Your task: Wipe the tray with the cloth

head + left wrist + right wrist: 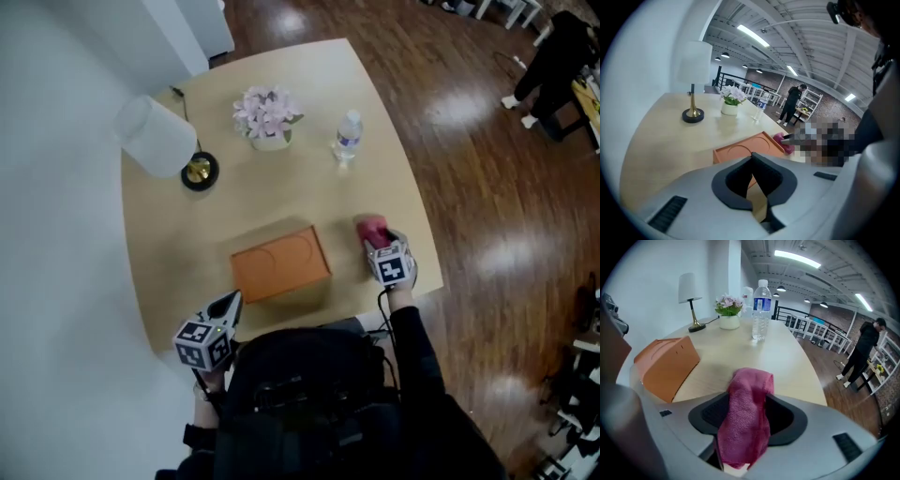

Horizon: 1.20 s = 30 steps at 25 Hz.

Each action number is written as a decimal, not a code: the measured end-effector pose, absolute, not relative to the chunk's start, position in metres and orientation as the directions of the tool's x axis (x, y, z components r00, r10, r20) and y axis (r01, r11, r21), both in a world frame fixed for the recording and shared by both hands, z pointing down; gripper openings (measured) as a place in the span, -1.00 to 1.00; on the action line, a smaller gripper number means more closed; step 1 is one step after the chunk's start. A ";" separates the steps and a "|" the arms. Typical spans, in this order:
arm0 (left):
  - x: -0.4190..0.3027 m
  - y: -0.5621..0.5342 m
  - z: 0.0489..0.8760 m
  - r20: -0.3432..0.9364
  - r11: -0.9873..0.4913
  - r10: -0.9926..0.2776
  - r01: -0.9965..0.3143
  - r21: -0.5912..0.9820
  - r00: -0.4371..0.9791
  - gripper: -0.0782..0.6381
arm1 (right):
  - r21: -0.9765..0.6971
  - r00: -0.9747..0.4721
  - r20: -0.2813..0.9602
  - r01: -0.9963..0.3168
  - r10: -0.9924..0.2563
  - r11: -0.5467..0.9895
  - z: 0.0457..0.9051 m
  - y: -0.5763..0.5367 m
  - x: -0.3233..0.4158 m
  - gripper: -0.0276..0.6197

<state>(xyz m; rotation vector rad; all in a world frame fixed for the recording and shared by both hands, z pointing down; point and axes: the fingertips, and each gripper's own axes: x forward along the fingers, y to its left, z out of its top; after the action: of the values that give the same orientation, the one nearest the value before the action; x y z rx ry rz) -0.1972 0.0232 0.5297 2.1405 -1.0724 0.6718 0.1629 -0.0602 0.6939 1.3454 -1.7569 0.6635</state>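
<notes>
The cloth (371, 226) is a deep pink, nubby terry towel, bunched into a narrow, crumpled roll. It sits at the near right of the pale wooden table with rounded corners (178, 248), just right of the tray and apart from it. The right gripper (747, 401) points steeply down over it. Its jaws are spread wide with the cloth standing between them, and dark pad shows on both sides of the fabric, so the grip looks released rather than clamped.

The flat orange rectangular tray (281, 263) lies in the near middle of the table. Its top face carries two shallow round outlines, a raised edge runs round it, and it looks clean and bare.

The left gripper (234, 300) hangs at the near left edge of the table, just short of the tray's near left corner. Its jaws are pressed together on nothing.

Farther back stand a lamp with a white shade and a brass stem on a black base (157, 137) at the left, a white pot of pale pink flowers (267, 116) in the middle, and a clear plastic water bottle with a blue label (349, 137) to their right.
</notes>
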 end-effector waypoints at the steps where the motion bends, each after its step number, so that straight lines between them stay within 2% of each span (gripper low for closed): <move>1: -0.199 0.022 0.532 0.684 -0.446 -0.505 -0.838 0.315 0.526 -0.78 | 0.055 -0.110 0.849 -0.955 -0.516 0.293 0.700 -0.061 0.164 -0.13; 4: -0.203 0.022 0.535 0.693 -0.419 -0.513 -0.852 0.313 0.507 -0.78 | 0.006 -0.140 0.853 -0.961 -0.503 0.277 0.706 -0.061 0.166 -0.14; 6: -0.203 0.023 0.535 0.693 -0.412 -0.515 -0.855 0.316 0.505 -0.78 | -0.013 -0.158 0.847 -0.960 -0.507 0.278 0.704 -0.061 0.163 -0.24; 8: -0.204 0.023 0.533 0.689 -0.414 -0.517 -0.853 0.319 0.508 -0.78 | -0.017 -0.163 0.846 -0.960 -0.507 0.279 0.703 -0.063 0.162 -0.47; 11: -0.205 0.024 0.531 0.678 -0.428 -0.521 -0.846 0.319 0.519 -0.78 | -0.038 -0.168 0.858 -0.963 -0.485 0.265 0.700 -0.062 0.160 -0.57; 18: -0.213 0.030 0.533 0.651 -0.455 -0.528 -0.829 0.326 0.546 -0.78 | -0.084 -0.214 0.790 -0.966 -0.574 0.245 0.626 -0.037 0.131 -0.59; 24: -0.220 0.044 0.547 0.654 -0.465 -0.515 -0.822 0.330 0.554 -0.78 | -0.100 -0.251 0.764 -0.956 -0.595 0.276 0.590 -0.006 0.091 -0.59; 30: -0.238 0.043 0.574 0.704 -0.421 -0.533 -0.869 0.261 0.470 -0.78 | -0.131 -0.346 0.741 -0.915 -0.575 0.382 0.566 -0.003 0.018 -0.59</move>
<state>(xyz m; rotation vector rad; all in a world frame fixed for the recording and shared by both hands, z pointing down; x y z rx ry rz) -0.2384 0.0430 0.5740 2.1083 -1.1577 0.7116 0.0178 -0.0028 0.5659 1.2760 -2.0435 0.7316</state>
